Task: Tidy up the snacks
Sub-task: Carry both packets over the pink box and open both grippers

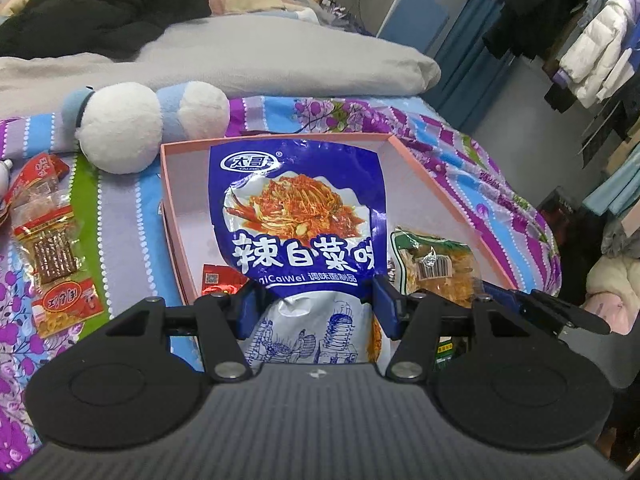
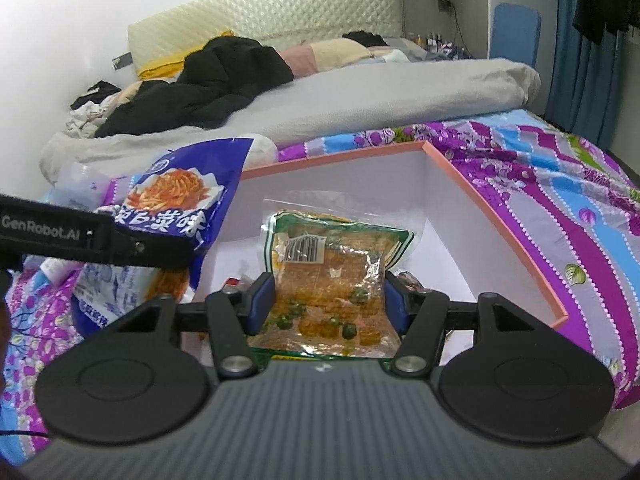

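Snacks sit above a pink box (image 1: 452,200): a blue kimchi bag (image 1: 298,216) pinched in the left gripper (image 1: 314,306), and a green-edged clear packet (image 2: 332,264) clamped between the right gripper's (image 2: 330,306) fingers, over the box interior.

One pink box (image 1: 448,196) is seen. Two snack bags are held above it: one blue (image 1: 298,216), one clear with a green edge (image 2: 332,272). Three red snack packs (image 1: 48,244) are counted on the bedspread, and one plush toy (image 1: 120,128).

Plush toy (image 1: 120,128), grey duvet (image 1: 240,56)
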`<state>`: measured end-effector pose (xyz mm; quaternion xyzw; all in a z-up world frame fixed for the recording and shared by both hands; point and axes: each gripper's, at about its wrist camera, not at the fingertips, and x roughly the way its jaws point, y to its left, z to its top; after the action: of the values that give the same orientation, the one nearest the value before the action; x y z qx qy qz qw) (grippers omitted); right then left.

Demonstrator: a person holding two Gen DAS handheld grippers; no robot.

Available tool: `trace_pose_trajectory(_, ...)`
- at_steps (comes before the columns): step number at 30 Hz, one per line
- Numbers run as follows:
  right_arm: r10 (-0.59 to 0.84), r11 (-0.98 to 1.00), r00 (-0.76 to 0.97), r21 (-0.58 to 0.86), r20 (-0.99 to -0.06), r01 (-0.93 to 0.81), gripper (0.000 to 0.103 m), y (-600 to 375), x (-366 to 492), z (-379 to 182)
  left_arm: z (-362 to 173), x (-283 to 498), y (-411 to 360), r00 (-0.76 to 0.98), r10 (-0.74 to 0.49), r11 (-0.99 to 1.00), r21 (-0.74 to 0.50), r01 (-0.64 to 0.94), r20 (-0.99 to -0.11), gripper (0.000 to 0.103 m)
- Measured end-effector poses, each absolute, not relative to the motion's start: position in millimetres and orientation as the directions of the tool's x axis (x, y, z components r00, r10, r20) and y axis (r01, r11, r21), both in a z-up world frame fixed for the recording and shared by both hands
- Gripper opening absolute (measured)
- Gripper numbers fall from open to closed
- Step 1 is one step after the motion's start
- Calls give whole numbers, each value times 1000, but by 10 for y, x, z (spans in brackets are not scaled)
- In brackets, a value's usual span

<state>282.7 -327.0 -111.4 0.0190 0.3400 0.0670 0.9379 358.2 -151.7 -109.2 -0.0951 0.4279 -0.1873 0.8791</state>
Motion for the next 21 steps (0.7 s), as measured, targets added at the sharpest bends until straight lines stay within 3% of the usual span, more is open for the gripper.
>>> trace_pose_trajectory(7,137,991,736,85,-663,-108,62,-3313,3024,-1274,-1235,3771,-1504,562,-413,911,-339,235,-717,64)
trace_pose_trajectory(12,131,991,732,81,-669,-103,68,-3315,3066,-1312,-1225,3794,-1465,574,-416,909,-345,235,-706,76)
trace_pose_trajectory(14,135,991,729,87,-671,-104,73,-3315,3076,-1316,-1192,3776,-1437,584,-415,909,-347,231,-698,76)
trace_pose_trajectory(21,140,990,736,89,-662,-109,73,-3263,2968,-1249,-1015,3579,-1342,611,-403,914,-337,227,-681,76)
